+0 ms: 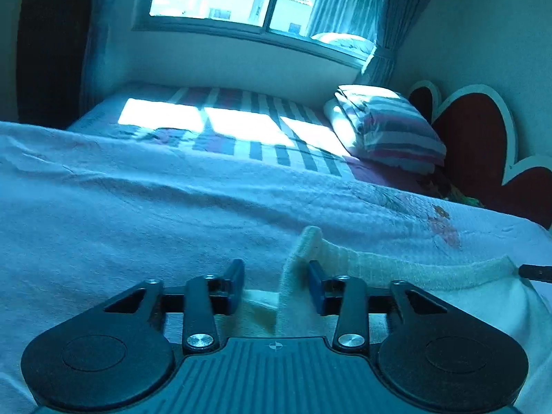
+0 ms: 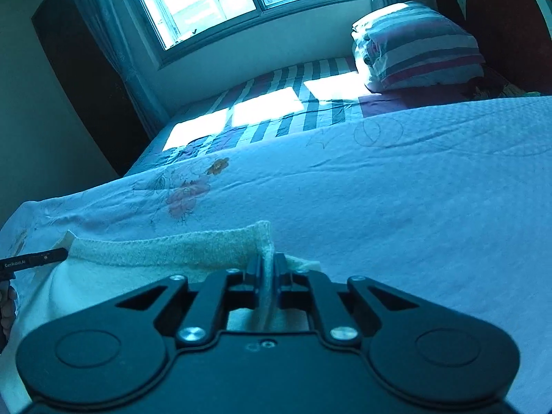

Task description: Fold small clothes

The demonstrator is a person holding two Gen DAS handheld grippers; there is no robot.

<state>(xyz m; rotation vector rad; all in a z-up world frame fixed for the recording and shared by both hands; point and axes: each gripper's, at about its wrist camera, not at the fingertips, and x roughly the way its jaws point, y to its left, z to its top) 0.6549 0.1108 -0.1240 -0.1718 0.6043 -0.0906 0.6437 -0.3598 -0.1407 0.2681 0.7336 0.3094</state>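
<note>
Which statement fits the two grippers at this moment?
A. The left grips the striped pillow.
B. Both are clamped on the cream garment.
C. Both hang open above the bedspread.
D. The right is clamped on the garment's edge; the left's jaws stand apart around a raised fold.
D: the right gripper pinches the ribbed edge of the cream garment, while the left gripper has daylight beside the fold between its pads.

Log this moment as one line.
left gripper: open around cream knitted garment corner | right gripper: shut on its ribbed edge | surface: pale floral bedsheet
</note>
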